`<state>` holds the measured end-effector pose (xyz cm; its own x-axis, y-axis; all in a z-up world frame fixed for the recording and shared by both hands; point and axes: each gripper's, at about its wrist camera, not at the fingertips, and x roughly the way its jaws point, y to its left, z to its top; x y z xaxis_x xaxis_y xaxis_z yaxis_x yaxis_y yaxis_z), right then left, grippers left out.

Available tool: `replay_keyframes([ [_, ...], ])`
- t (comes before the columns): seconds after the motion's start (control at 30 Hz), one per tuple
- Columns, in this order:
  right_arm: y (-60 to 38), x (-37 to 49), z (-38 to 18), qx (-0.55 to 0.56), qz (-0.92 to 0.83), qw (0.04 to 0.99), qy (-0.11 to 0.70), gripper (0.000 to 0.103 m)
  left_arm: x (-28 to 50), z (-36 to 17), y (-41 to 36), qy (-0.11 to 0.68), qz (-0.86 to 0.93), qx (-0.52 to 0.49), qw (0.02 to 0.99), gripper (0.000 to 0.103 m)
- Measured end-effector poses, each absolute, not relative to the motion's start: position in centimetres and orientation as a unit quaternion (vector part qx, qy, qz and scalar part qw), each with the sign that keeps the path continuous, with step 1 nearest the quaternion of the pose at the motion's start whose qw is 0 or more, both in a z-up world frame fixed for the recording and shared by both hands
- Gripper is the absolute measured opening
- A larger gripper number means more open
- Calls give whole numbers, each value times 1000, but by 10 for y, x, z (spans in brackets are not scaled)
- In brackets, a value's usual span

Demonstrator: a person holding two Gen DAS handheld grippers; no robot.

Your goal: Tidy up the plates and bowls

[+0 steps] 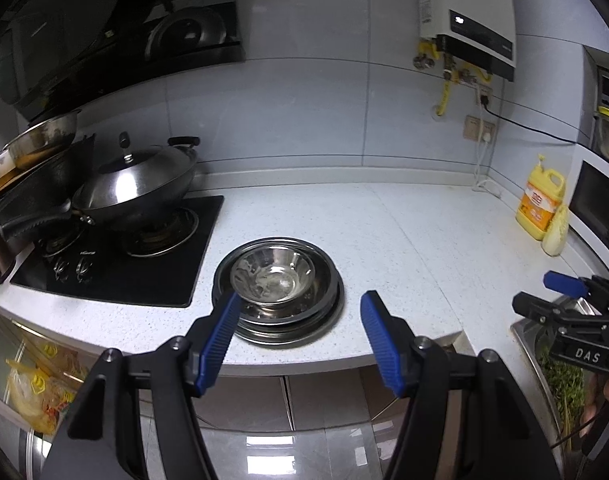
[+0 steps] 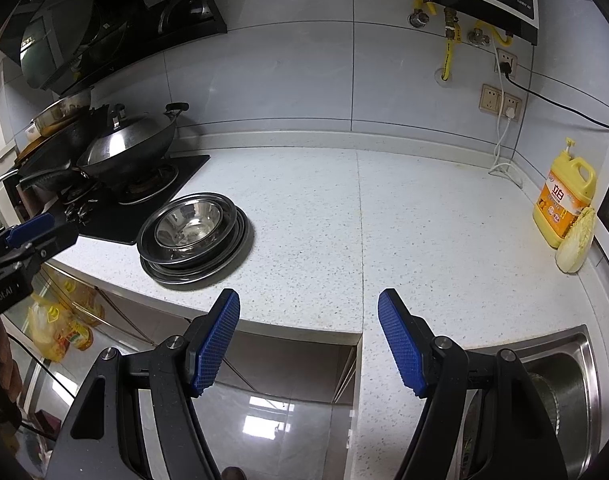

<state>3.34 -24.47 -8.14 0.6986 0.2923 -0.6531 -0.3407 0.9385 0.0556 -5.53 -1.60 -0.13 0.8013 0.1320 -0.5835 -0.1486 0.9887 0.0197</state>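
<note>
At the bottom of the left wrist view, the left gripper (image 1: 300,308) is spread and empty. Just beyond, at centre, a steel bowl (image 1: 272,276) sits in stacked plates (image 1: 278,330). Only the right wrist view shows the spread, empty right gripper (image 2: 308,304) and the sink (image 2: 576,364) at lower right.

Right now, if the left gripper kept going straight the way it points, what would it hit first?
Probably the steel bowl nested in the stacked plates; the open left gripper has nothing between its fingers, though depth is uncertain.
</note>
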Motion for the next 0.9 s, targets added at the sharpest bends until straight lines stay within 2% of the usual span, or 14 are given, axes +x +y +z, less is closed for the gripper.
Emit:
replay_keyframes([
  [0.9,-245,33,-85,-41,175,918,352,67,-56,-8,-21,320,49,-21,946,61],
])
